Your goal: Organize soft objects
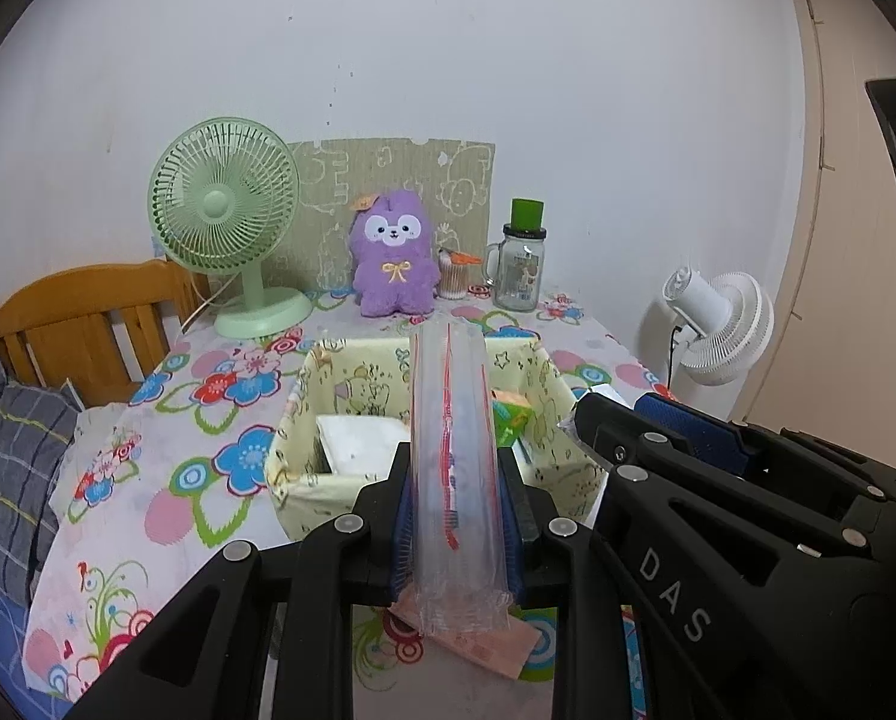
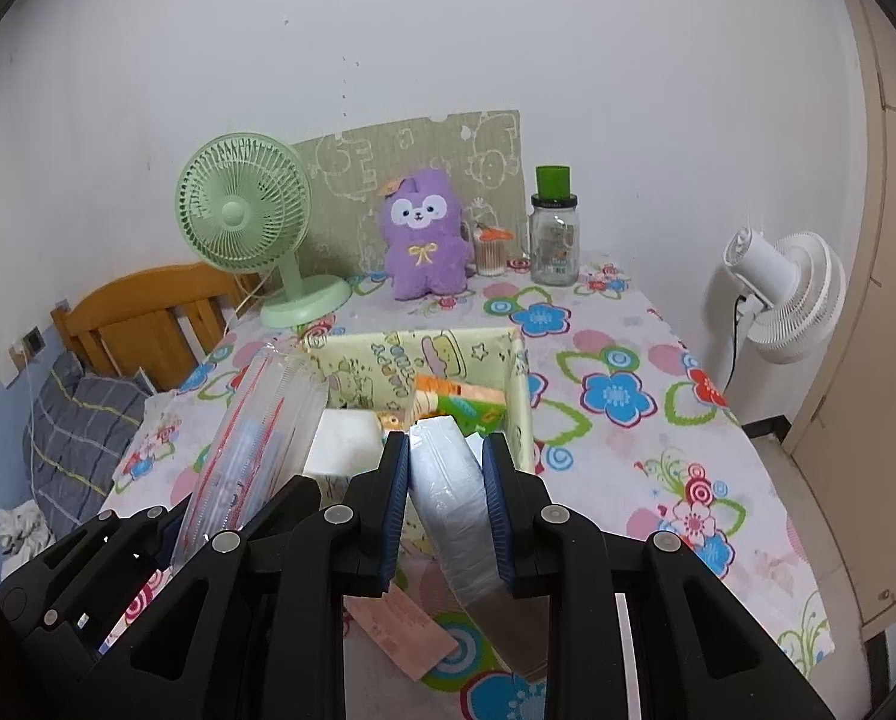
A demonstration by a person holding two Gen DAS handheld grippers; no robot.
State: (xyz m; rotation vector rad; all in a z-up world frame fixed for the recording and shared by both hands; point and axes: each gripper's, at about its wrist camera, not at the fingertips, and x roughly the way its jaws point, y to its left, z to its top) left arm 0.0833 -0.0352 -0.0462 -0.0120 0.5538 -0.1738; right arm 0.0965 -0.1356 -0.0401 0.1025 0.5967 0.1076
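My left gripper [image 1: 457, 480] is shut on a clear plastic pack with red stripes [image 1: 455, 456], held upright above the table; the same clear pack [image 2: 255, 450] shows at the left in the right wrist view. My right gripper [image 2: 446, 480] is shut on a white tissue pack [image 2: 451, 480]. The right gripper [image 1: 676, 438] lies just right of the left one. Ahead of both stands a yellow cartoon-print fabric basket [image 1: 303, 384] [image 2: 387, 354]. It holds a white pack [image 1: 357, 444] and a green-orange pack [image 2: 457, 399]. A pink flat packet [image 2: 399, 630] lies on the cloth below the grippers.
On the flowered tablecloth [image 2: 616, 396] at the back stand a green desk fan [image 1: 225, 222], a purple plush toy [image 1: 393, 252], a cotton-swab jar [image 1: 455, 279] and a glass jar with a green lid [image 1: 520, 264]. A wooden bed frame [image 1: 81, 324] is left; a white fan [image 2: 790, 294] is right.
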